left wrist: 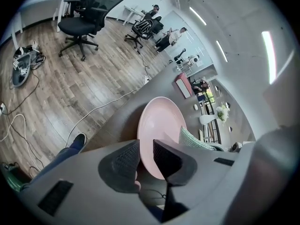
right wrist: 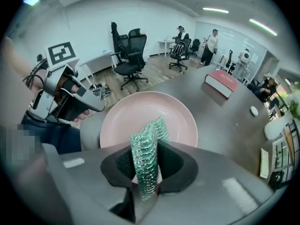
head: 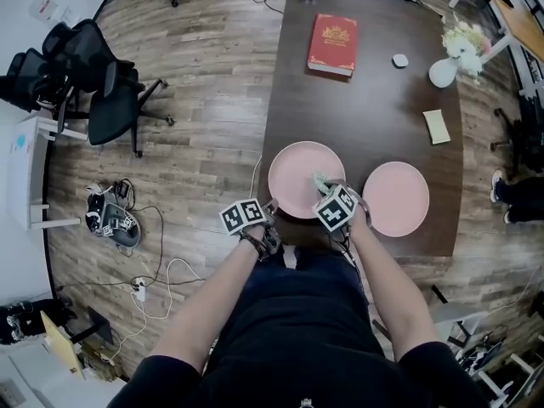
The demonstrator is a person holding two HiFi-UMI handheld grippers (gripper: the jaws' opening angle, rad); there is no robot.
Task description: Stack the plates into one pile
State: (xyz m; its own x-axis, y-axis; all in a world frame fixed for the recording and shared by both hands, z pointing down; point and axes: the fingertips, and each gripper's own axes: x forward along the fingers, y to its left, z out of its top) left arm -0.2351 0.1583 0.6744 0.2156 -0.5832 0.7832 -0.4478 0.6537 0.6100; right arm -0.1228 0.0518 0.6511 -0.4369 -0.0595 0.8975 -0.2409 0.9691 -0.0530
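In the head view, two round pale-pink ceramic plates lie apart on the dark wooden table (head: 365,100). The near plate (head: 297,167) is directly ahead of both grippers. The second plate (head: 395,198) lies to its right, closer to the right gripper (head: 330,195) than to the left gripper (head: 265,212). Both plates are empty. In the left gripper view, the jaws stand a narrow gap apart with nothing pinched, and the near plate's rim is just beyond them. In the right gripper view, the jaws are clamped on a green mesh scouring sponge (right wrist: 147,144), held upright over the near plate.

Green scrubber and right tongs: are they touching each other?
Touching. The right gripper view shows the green scrubber clamped between the two jaws of the right tongs, with no gap on either side.
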